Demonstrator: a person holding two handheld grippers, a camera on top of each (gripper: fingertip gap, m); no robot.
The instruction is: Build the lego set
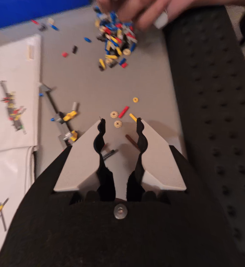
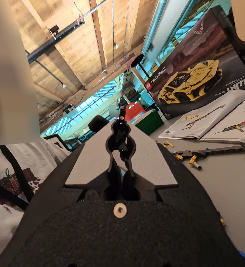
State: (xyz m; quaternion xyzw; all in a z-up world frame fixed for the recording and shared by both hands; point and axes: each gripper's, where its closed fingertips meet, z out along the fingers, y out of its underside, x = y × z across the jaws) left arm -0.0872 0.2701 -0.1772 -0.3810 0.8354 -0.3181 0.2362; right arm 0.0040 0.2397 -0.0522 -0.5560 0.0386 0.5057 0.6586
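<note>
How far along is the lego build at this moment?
Early. Done: one long partial assembly lies on the table beside the open instruction booklet. In hand: the right tool is shut on a small black piece; the left tool is open over loose parts. Left: the big unsorted pile, which a bare hand is reaching into.

light: dim indoor, daylit windows | blur: motion smear | edges: fisheye-bent
</note>
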